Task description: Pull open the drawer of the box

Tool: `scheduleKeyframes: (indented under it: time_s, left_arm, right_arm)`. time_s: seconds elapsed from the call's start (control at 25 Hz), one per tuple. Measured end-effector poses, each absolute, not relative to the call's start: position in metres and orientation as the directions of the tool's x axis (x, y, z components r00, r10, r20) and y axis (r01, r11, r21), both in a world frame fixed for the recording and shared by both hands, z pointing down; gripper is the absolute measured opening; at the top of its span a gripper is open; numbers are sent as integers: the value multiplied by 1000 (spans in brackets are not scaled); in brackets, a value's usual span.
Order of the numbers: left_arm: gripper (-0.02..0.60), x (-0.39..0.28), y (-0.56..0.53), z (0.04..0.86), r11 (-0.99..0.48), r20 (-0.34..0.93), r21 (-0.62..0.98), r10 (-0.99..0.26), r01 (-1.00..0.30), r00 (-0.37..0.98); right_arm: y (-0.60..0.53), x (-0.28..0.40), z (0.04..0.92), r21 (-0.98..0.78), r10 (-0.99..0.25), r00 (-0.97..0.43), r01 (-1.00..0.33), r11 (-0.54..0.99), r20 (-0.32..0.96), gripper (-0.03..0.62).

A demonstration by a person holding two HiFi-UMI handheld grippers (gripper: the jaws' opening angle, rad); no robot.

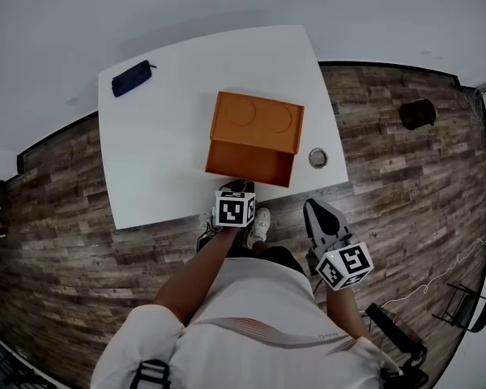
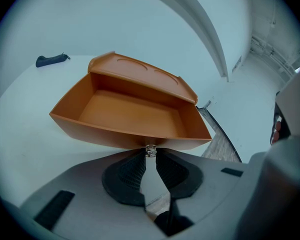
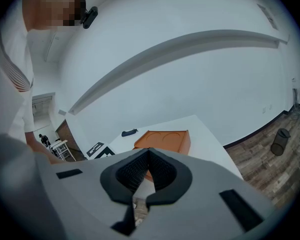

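An orange box [image 1: 255, 120] stands on the white table [image 1: 162, 160] with its drawer [image 1: 251, 162] pulled out toward the near edge. In the left gripper view the drawer [image 2: 130, 111] is open and empty, under the box's lid [image 2: 140, 71]. My left gripper [image 2: 150, 155] is shut on the small metal knob [image 2: 150, 150] at the middle of the drawer's front. It shows in the head view at the table's near edge [image 1: 236, 190]. My right gripper [image 1: 316, 211] hangs off the table to the right, over the floor. Its pads meet at the tips with nothing between them [image 3: 149, 152].
A dark pouch [image 1: 132, 78] lies at the table's far left corner. A small round metal piece [image 1: 317, 158] sits near the right edge beside the box. A black bin [image 1: 417, 113] stands on the wooden floor at right. The person's feet are under the near edge.
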State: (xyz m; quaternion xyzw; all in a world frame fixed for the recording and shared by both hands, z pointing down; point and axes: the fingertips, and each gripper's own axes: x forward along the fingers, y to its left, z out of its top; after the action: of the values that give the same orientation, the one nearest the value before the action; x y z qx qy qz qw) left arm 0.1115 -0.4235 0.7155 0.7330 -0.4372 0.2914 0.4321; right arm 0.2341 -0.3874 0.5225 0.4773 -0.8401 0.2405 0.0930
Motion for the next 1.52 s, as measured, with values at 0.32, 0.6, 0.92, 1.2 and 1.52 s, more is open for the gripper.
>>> scheduleKeyframes:
  time_s: [0.32,0.6,0.92,1.2,1.52]
  left_arm:
    - [74,115,-420,716,-238,808,355,-408,-904,425]
    - [75,117,-420,718,-234,818,317,-424,-919,390]
    - [101,114,-417,715,-257,804,303,-448,-918,391]
    - [103,101,-394,682,-246,763,321,-506,-915,403]
    - [18,65,-407,531,-361,476,316,-740,-878,475]
  right_arm:
    - [-384,242,522,-314,-758,-528,-846,430,384,-2]
    - [-383,246,523,-314,-752,-537,-841,441,382,-2]
    - [-381,255,519,-314,-750,-554,-829,462,360,-2]
    - [-381,258,514,-334,-735,-603,-793,509,311,-2]
    - [-382,229,497,-322,-717,-649,-756,570,253,-2]
